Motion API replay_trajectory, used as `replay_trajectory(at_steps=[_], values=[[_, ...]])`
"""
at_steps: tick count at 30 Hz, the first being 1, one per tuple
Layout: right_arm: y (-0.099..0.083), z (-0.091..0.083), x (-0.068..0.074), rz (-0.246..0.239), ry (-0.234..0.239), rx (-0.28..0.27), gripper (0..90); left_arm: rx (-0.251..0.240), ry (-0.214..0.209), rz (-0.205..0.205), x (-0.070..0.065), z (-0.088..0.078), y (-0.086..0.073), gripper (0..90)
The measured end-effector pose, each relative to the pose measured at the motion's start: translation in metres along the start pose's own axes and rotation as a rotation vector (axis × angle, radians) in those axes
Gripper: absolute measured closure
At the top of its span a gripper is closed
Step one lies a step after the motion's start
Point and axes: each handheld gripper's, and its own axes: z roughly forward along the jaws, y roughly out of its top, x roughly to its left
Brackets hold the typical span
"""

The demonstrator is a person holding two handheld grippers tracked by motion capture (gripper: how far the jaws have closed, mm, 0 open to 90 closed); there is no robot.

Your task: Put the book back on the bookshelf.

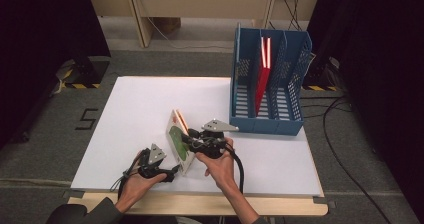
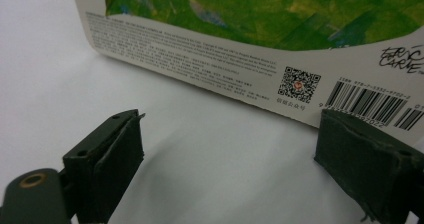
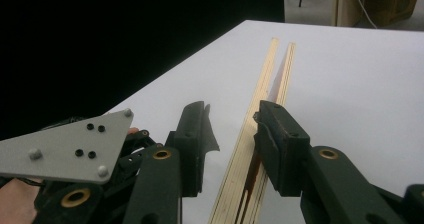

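Item: picture book (image 1: 179,140), stood on edge on my worktop (image 1: 145,109).
Right gripper (image 3: 234,134) straddles its top edge, left pad off it; left gripper (image 2: 227,151) open, just before its back cover.

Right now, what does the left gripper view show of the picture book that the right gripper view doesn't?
The left gripper view shows the white-and-green board picture book's back cover: green painted art, small print, a QR code and a barcode, beyond the left gripper's wide-open jaws. The right gripper view shows the book's cream page edges, slightly fanned, standing between the right gripper's jaws, plus the left gripper's grey three-cornered plate. Both show the book and the white table.
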Motion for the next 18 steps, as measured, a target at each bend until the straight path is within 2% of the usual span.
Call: replay_trajectory(at_steps=[1,5,10,13,18], values=[[0.001,0.002,0.002,-0.017,0.006,-0.001,64.7,0.000,0.003,-0.005,0.000,0.001,0.000,9.7],[0.003,0.005,0.008,-0.032,0.010,0.004,64.4,-0.002,0.013,-0.001,-0.001,0.001,0.000,8.1],[0.004,0.007,0.013,-0.047,0.022,0.005,64.5,-0.003,-0.013,-0.003,0.002,-0.003,-0.001,15.6],[0.003,0.009,0.016,-0.054,0.042,0.002,64.5,-0.003,-0.020,-0.008,0.006,-0.008,-0.002,15.0],[0.003,0.011,0.022,-0.086,0.038,0.005,63.9,0.005,-0.024,-0.026,0.017,-0.018,-0.006,14.9]])
